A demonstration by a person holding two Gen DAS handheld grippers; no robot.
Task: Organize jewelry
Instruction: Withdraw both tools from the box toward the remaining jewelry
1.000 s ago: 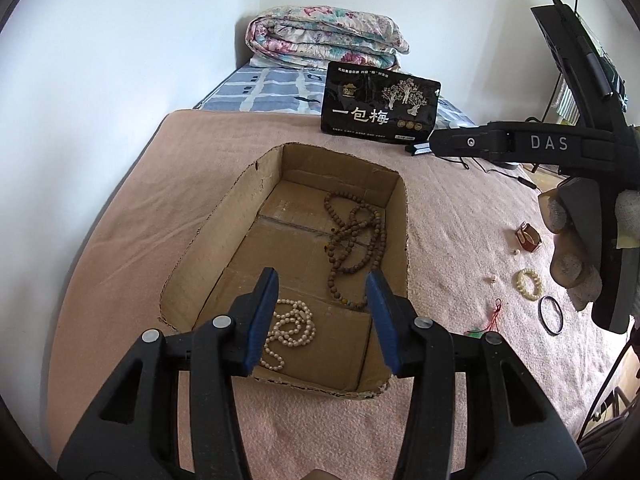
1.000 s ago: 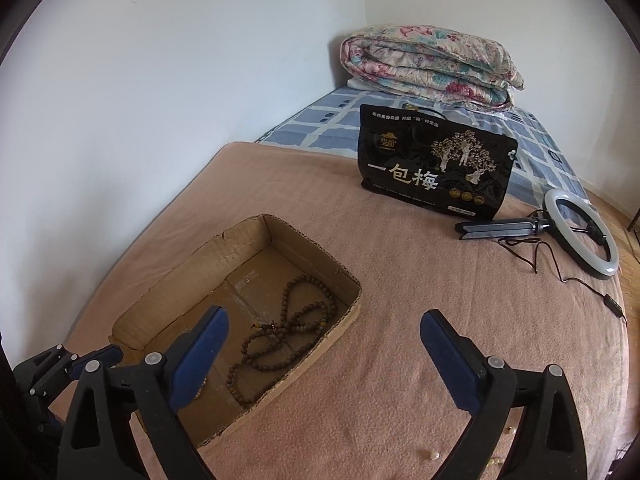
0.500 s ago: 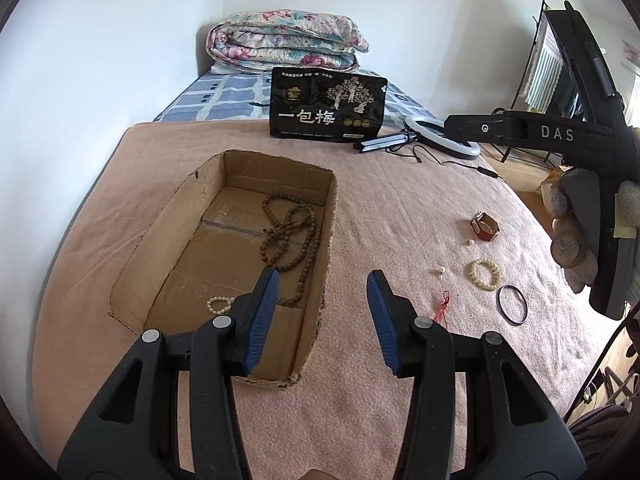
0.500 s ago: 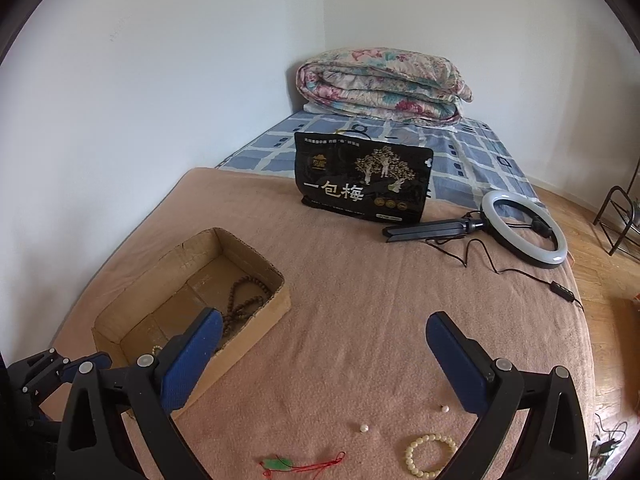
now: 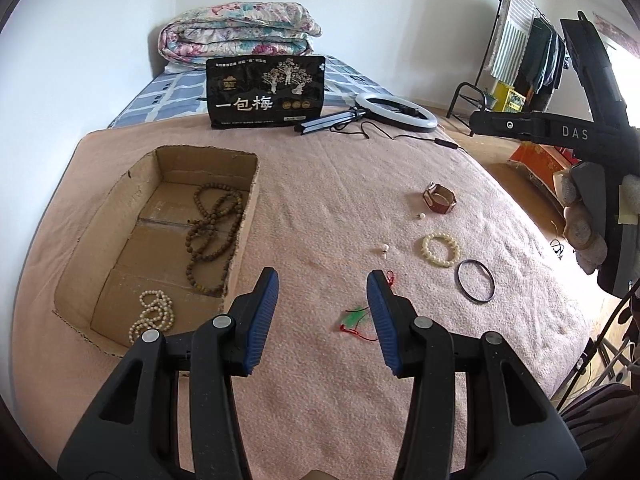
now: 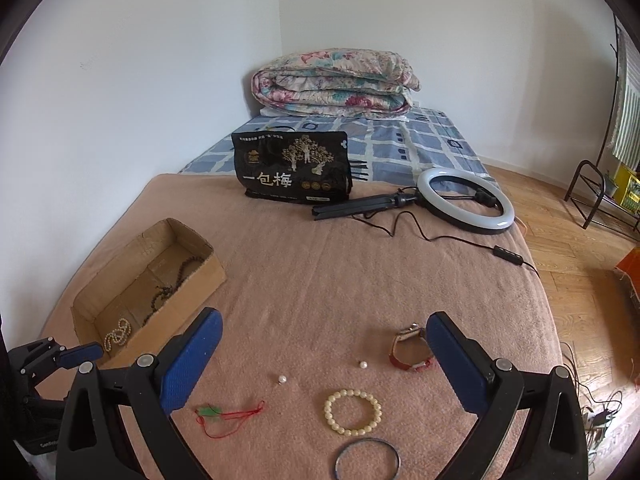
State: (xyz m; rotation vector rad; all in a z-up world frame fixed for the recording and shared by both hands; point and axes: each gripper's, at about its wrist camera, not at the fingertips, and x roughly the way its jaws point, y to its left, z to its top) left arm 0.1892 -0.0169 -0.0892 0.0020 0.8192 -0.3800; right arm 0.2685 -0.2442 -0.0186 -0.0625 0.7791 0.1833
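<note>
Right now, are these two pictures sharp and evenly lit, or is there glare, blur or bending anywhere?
Left wrist view: soft daylight, sharp, the cardboard box casts shade inside; fisheye bends the bed edge and darkens the corners. Right wrist view: equally sharp, the ring light looks bright white, no harsh glare; walls bow outward.

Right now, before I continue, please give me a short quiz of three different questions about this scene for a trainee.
1. True or false: the cardboard box already holds a brown bead necklace and a string of white beads.
2. Which piece lies nearest the left gripper? A) black bangle B) green pendant on a red cord C) red-strapped watch
3. Fill in: both the left gripper and the right gripper are ____ and hold nothing.

Key: 1 true; 2 B; 3 open.
</note>
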